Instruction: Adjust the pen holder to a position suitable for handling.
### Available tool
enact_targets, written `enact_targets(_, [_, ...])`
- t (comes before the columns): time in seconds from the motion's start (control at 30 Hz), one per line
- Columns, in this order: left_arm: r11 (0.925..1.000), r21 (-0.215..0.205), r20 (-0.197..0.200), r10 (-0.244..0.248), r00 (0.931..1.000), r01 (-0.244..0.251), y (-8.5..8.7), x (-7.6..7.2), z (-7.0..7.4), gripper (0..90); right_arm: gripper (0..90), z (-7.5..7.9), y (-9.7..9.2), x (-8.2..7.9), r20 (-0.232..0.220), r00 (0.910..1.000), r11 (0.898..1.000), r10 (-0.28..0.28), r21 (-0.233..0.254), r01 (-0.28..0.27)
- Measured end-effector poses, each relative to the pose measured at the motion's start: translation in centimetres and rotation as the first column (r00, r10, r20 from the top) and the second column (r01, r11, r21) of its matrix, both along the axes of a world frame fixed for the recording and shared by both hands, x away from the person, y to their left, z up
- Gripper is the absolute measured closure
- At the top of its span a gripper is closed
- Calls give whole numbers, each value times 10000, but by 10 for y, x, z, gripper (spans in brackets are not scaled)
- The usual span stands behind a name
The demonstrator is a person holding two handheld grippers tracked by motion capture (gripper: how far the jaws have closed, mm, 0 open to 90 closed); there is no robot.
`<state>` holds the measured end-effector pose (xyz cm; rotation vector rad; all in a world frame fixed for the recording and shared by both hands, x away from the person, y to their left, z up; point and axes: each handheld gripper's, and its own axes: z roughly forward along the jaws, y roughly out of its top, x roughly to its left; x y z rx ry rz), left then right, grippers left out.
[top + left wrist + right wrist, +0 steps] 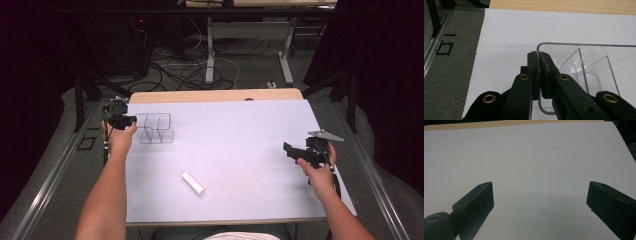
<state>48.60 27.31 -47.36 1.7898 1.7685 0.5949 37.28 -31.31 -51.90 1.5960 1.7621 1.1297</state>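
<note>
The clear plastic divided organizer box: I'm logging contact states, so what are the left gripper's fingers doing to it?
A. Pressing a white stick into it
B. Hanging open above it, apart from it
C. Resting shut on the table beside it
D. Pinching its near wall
D: in the left gripper view the left gripper has its fingers closed on either side of the rim of the clear plastic divided organizer box.

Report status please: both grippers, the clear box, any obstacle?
Left gripper shut on clear box wall. Right gripper open, holding nothing. White stick lies apart, mid-table, not blocking.
</note>
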Motion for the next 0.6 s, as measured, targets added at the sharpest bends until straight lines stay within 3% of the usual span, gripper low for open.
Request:
enact_targets(0.43, [9994,-339,-178,57,9998,-63,-8,-8,1,882,69,0,2,0,24,10000,10000,55,-43,-55])
enact_targets(0.6, [9976,-696,-196,58,9998,-72,-17,-14,0,884,69,0,2,0,1,10000,10000,71,-40,-71])
